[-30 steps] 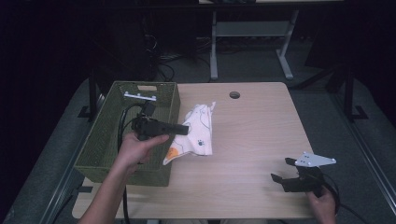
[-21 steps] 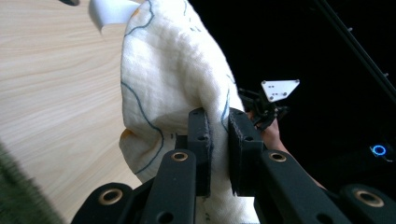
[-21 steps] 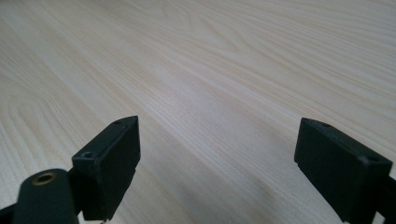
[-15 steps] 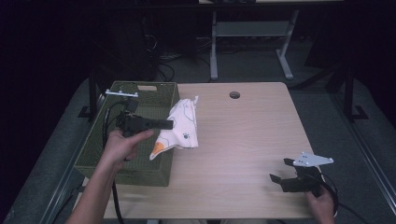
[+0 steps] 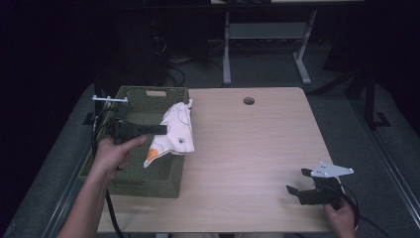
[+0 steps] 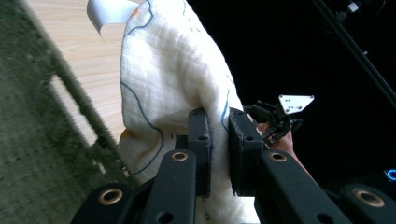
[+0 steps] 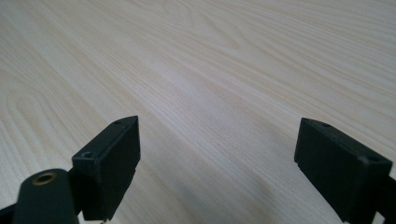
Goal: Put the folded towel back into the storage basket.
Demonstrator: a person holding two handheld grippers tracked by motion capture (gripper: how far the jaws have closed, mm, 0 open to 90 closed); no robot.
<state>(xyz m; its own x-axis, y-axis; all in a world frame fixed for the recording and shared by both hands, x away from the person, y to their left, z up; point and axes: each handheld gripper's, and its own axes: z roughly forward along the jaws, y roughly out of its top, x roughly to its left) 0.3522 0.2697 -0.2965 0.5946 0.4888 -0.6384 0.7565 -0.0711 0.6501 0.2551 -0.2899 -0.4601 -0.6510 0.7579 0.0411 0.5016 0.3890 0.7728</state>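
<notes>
While the light wooden table (image 5: 257, 148) spread across most of the high view, a green woven basket (image 5: 143, 181) sat on its left part, its long side running along the table's left edge. Over the basket's right rim hung a white cloth (image 5: 176, 134) printed with blue outlines and an orange patch, lifted clear of the tabletop and partly above the basket's inside. The left gripper (image 5: 161, 130), held in the person's left hand (image 5: 116, 153) above the basket, had its jaws pressed together on a fold of that cloth; in the left gripper view the fabric passed between the two black pads (image 6: 243, 140). Near the table's front right corner, well apart from the basket, the right gripper (image 5: 297, 184) rested low over bare wood with its jaws spread wide and nothing between them.
</notes>
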